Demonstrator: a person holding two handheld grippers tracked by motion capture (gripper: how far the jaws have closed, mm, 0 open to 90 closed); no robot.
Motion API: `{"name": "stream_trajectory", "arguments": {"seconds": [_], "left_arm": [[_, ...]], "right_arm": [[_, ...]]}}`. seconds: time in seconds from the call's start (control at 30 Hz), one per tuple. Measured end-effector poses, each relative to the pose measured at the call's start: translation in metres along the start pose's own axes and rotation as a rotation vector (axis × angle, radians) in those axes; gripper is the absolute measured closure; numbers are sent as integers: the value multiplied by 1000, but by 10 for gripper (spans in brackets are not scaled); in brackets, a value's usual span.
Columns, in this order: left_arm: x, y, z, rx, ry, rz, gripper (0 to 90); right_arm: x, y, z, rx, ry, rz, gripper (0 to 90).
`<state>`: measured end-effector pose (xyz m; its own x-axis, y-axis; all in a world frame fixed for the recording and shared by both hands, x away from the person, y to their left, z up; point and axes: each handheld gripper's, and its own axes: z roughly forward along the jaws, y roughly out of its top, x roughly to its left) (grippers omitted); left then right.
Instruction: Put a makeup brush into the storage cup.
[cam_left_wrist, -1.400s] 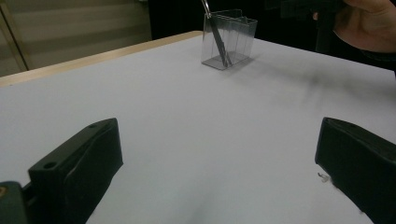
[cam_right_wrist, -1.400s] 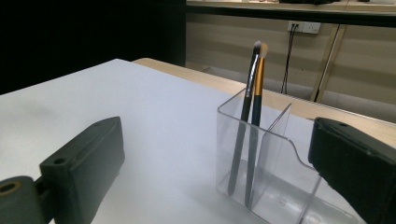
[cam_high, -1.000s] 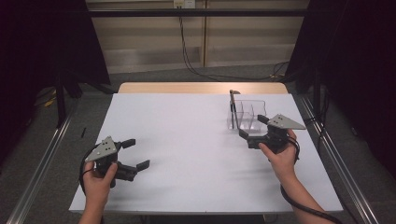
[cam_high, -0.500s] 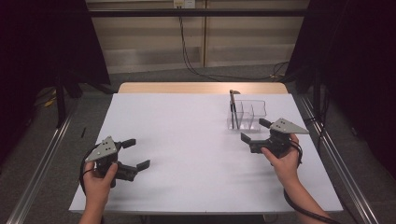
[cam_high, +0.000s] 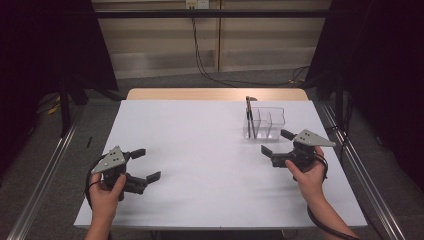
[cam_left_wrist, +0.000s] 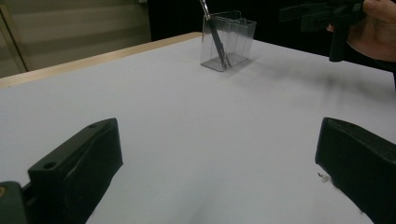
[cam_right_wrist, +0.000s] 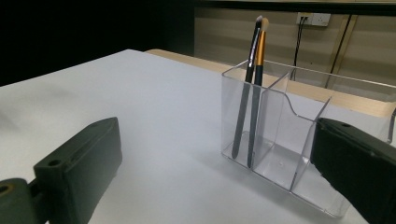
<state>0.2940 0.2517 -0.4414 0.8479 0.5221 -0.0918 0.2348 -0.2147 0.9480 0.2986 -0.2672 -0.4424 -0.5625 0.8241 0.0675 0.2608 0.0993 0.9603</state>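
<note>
**Organizer sits at eleven o'clock from my right tongs**

My right tongs hover just above the tabletop with the jaws spread wide and nothing between them. The clear organizer stands close by, at about eleven o'clock from them in the high view, near but not touching. My left tongs are likewise released and empty, far over at the tabletop's near left corner, so the right hand is plainly the nearer one for whatever comes next.

In the right gripper view the organizer lies straight ahead between my jaws. Its leftmost compartment holds two brushes, a dark one and one with a gold ferrule, both standing nearly upright and leaning slightly toward one o'clock, tips up above the rim. Their long axis runs vertical, so I judge a grasp would need the jaws to close across the handles from the side.

In the left gripper view the organizer is far off at one o'clock, with my right tongs beyond it.

The other compartments look empty, though the clear walls make that hard to confirm. My right jaw cuts off the organizer's far end, and the brush bristles are too small to make out.
</note>
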Motion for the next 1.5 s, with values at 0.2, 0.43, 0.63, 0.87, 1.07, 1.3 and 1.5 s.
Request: {"name": "stream_trajectory", "arguments": {"seconds": [0.2, 0.43, 0.63, 0.87, 1.07, 1.3, 1.5], "left_arm": [[0, 0, 0, 0, 0, -1, 5], [0, -1, 1, 1, 0, 2, 5], [0, 0, 0, 3, 1, 3, 5], [0, 0, 0, 3, 2, 2, 5], [0, 0, 0, 1, 3, -2, 5], [0, 0, 0, 0, 4, -2, 4], [0, 0, 0, 0, 4, 1, 4]], "right_arm": [[-2, -3, -6, 8, 5, -11, 10], [-5, -6, -14, 15, 5, -15, 10], [-7, -8, -20, 20, 12, -21, 10], [-9, -12, -27, 34, 8, -33, 11], [-10, -15, -31, 42, 3, -36, 10], [-11, -16, -37, 46, 2, -41, 10], [-12, -17, -43, 48, -2, -56, 10]]}}
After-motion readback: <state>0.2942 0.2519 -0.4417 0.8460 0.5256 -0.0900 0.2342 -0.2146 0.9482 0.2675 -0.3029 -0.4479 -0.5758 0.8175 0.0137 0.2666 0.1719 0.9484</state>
